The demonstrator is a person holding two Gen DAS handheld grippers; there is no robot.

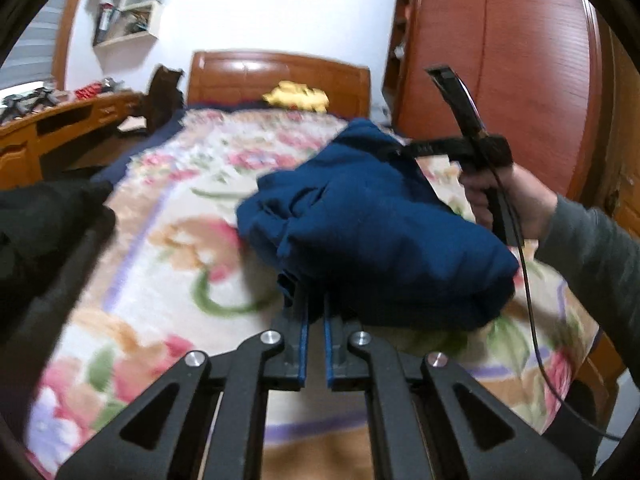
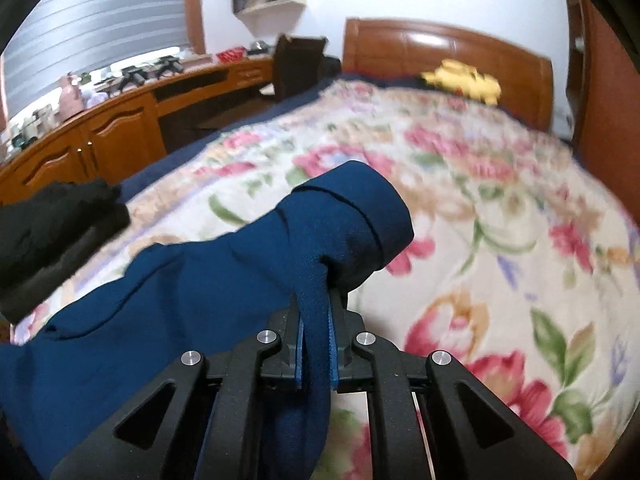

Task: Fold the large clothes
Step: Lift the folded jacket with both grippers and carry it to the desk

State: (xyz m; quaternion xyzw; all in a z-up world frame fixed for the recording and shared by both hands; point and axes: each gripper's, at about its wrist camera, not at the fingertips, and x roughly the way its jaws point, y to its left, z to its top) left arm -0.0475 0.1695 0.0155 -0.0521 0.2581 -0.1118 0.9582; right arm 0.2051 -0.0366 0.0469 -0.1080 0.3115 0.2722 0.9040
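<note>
A dark blue garment (image 1: 380,232) is bunched up and lifted over the floral bedspread (image 1: 172,248). In the left wrist view my left gripper (image 1: 315,300) is shut on its near lower edge, with cloth pinched between the blue pads. Further right, a hand (image 1: 516,200) holds my right gripper (image 1: 404,149), which is clamped on the garment's far upper end. In the right wrist view the right gripper (image 2: 318,296) is shut on a fold of the blue garment (image 2: 200,276). A cuffed end of the garment hangs just beyond its fingers.
A black garment (image 1: 44,220) lies at the bed's left edge, also seen as black cloth (image 2: 52,220). A yellow item (image 1: 298,96) sits by the wooden headboard (image 1: 276,76). A wooden desk (image 2: 120,124) runs along the left, and a wardrobe (image 1: 500,60) stands at the right.
</note>
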